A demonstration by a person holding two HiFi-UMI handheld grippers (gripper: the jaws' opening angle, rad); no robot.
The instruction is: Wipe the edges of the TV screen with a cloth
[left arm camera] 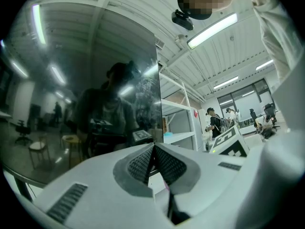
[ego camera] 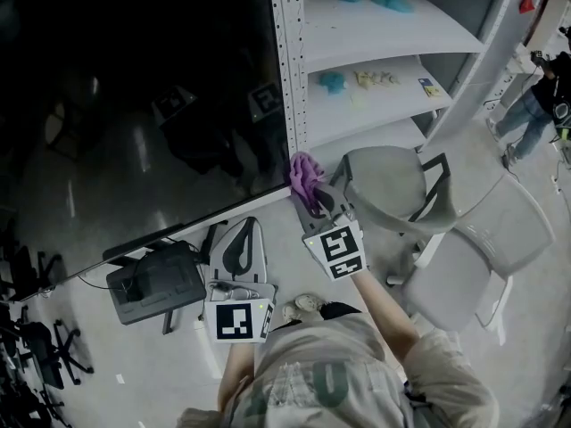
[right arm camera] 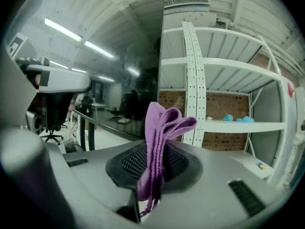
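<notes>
A big black TV screen (ego camera: 134, 105) fills the upper left of the head view, its lower right corner near the middle. My right gripper (ego camera: 312, 205) is shut on a folded purple cloth (ego camera: 304, 176), and the cloth's top sits right at that corner of the screen. In the right gripper view the purple cloth (right arm camera: 159, 142) stands up between the closed pads, with the screen edge (right arm camera: 159, 70) just beyond. My left gripper (ego camera: 239, 239) hangs lower, below the screen's bottom edge, its jaws shut and empty (left arm camera: 153, 162).
A white metal shelf rack (ego camera: 384, 52) with small blue items stands right beside the screen. Grey chairs (ego camera: 393, 185) sit to the right. A dark box (ego camera: 156, 279) lies on the floor under the screen. A person (ego camera: 535, 105) stands at the far right.
</notes>
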